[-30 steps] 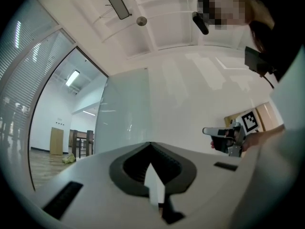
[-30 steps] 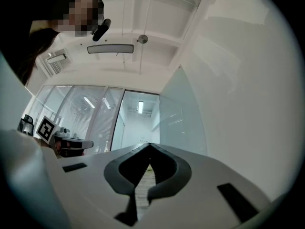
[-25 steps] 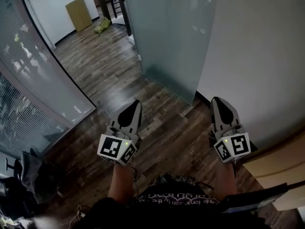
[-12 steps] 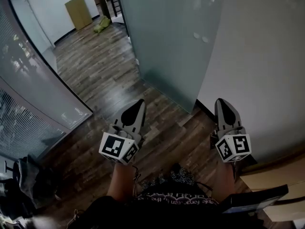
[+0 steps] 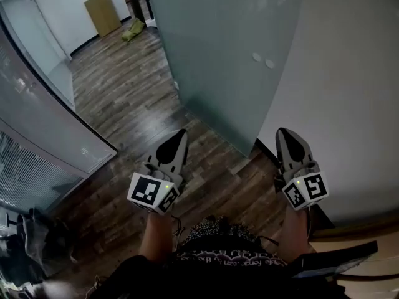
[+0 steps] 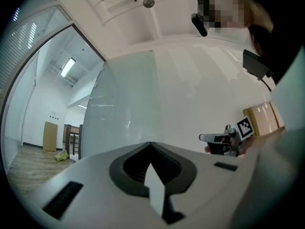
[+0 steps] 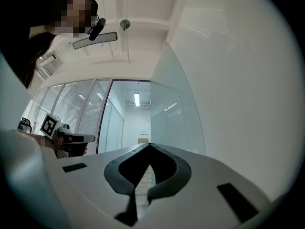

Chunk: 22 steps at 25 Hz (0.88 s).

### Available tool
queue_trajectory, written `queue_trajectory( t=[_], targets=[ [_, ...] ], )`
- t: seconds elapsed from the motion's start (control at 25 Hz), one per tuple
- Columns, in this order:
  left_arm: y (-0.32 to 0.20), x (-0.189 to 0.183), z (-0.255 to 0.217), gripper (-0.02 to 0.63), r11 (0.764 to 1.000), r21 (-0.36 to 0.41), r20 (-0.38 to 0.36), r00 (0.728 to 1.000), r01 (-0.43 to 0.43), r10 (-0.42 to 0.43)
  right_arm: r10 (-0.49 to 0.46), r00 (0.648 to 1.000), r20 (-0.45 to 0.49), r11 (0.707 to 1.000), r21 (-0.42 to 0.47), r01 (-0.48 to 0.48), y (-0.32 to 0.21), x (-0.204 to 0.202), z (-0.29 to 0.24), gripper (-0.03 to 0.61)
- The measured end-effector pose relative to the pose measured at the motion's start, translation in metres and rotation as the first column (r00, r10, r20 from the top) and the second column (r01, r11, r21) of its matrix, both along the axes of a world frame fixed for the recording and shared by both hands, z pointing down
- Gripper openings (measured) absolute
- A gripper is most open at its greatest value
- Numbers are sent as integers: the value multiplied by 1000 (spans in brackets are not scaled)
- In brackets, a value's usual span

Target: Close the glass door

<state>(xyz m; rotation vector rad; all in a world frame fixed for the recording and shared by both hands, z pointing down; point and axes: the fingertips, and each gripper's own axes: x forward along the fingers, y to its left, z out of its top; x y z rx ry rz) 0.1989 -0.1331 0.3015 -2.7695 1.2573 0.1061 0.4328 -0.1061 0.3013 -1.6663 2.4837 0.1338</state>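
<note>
The frosted glass door point(image 5: 218, 48) stands ahead, swung open beside the white wall point(image 5: 349, 92), with two round fittings point(image 5: 262, 60) on its face. My left gripper point(image 5: 179, 133) and right gripper point(image 5: 284, 131) are held out side by side above the wooden floor, both short of the door and touching nothing. In the left gripper view the jaws point(image 6: 151, 144) meet at the tips with nothing between them, and the door point(image 6: 126, 109) fills the space ahead. The right gripper point(image 7: 149, 144) is also shut and empty, with the door's edge point(image 7: 169, 113) in front of it.
A curved glass partition point(image 5: 43, 104) runs along the left. Dark wooden floor point(image 5: 124, 86) leads back to a brown board point(image 5: 103, 14) and a green object point(image 5: 133, 31). Dark bags point(image 5: 31, 242) lie at lower left; a wooden cabinet edge point(image 5: 355, 238) sits at lower right.
The person has walked forward: the door and wall have come closer and larger. Both grippers keep their place in the view and stay shut.
</note>
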Motion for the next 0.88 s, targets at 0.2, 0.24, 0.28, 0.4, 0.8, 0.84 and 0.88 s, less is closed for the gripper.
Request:
queue_trajectory(
  t=[0.2, 0.24, 0.28, 0.4, 0.8, 0.84, 0.88],
  targets=[
    [-57, 8, 13, -9, 1000, -22, 2, 1000, -16, 17, 9, 999, 38, 1000, -27, -8, -52, 12, 13, 3],
    [-69, 10, 15, -9, 999, -25, 7, 1000, -29, 29, 24, 999, 49, 999, -23, -23, -63, 16, 13, 3],
    [-82, 12, 17, -9, 999, -26, 15, 999, -41, 41, 40, 998, 52, 999, -23, -39, -74, 20, 13, 3],
    [-114, 18, 15, -9, 997, -7, 39, 997, -71, 72, 94, 995, 26, 995, -28, -93, -108, 29, 18, 3],
    [-190, 22, 23, -9, 997, -30, 25, 997, -73, 74, 178, 984, 23, 982, -74, -176, -176, 68, 45, 16],
    [-193, 26, 24, -9, 997, -29, 33, 997, -73, 74, 172, 985, 26, 982, -86, -169, -182, 72, 49, 35],
    [-196, 29, 24, -9, 997, -26, 45, 996, -73, 75, 167, 986, 30, 982, -98, -163, -189, 76, 52, 59]
  ],
)
